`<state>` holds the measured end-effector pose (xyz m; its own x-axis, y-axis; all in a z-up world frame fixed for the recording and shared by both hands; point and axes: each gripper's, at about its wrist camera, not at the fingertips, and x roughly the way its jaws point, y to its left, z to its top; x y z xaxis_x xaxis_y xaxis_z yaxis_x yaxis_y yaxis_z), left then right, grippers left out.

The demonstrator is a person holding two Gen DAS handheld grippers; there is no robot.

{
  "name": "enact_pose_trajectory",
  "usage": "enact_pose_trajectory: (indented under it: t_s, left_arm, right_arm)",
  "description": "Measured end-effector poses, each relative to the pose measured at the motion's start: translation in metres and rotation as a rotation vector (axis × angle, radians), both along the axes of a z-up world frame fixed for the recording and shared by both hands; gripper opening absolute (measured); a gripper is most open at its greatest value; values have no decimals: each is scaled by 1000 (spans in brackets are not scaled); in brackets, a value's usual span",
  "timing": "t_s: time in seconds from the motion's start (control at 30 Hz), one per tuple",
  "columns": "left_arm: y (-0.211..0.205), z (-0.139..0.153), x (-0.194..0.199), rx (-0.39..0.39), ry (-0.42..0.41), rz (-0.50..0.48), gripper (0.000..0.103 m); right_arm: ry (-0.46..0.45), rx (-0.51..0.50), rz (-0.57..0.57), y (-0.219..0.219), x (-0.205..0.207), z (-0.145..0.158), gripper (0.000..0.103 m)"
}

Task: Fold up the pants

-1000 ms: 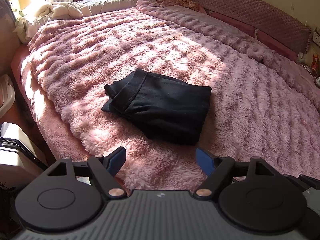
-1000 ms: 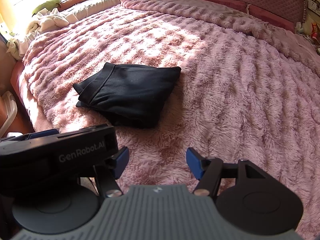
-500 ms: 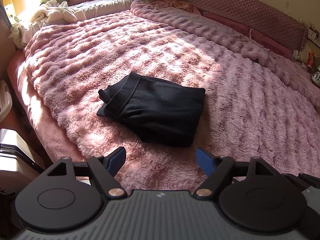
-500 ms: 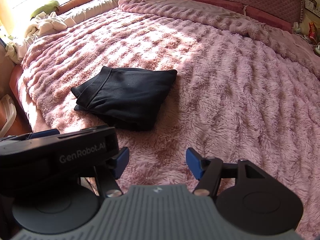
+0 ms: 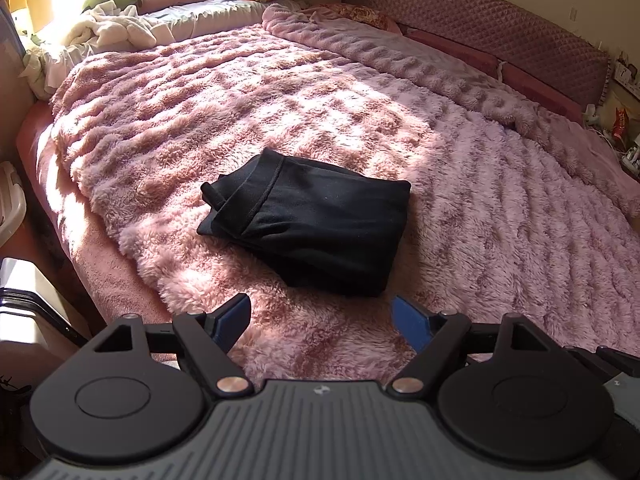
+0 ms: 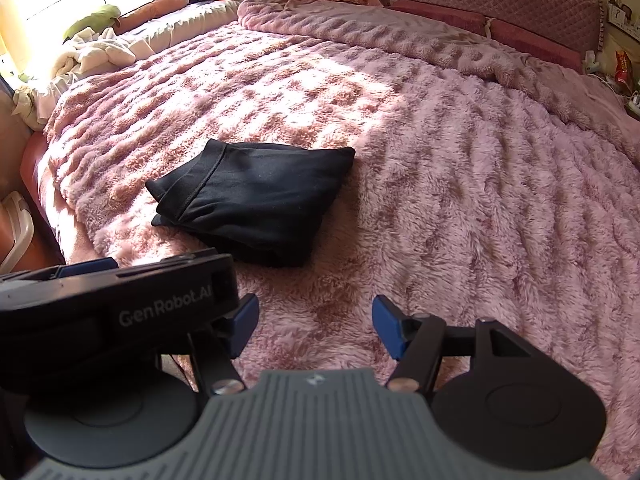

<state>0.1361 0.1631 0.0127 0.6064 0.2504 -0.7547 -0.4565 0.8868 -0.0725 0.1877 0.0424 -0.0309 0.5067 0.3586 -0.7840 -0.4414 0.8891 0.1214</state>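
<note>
both grippers' fingers [image 5: 234, 316] spread, gripping nothing; folded black pants [image 5: 316, 226] lie on pink blanket [image 5: 500, 208].

pants [image 5: 316, 228] on blanket [image 5: 480, 208] | headboard [image 5: 480, 28] behind | towels [image 5: 116, 28] far left

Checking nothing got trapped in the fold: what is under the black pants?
The pants lie folded on the pink fluffy blanket, which shows all around them. Lower layers of black fabric peek out at the edges. Anything between the layers or directly beneath is covered.
</note>
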Motion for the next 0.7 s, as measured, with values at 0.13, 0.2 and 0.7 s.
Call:
enact_pose_trajectory:
  t_s: [0.13,0.2,0.7]
  left_arm:
    - [-2,0,-4,11,-7,-6,94]
    - [-2,-1,-4,-6,-5,-10,94]
    - [-6,-14,-2,-20,2,-40,80]
  right_arm:
    - [-1,1,-1,-1,-2,2,59]
    - [-1,2,-3,-1,-3,2,59]
    - [49,1,-32,-7,-2,-11,59]
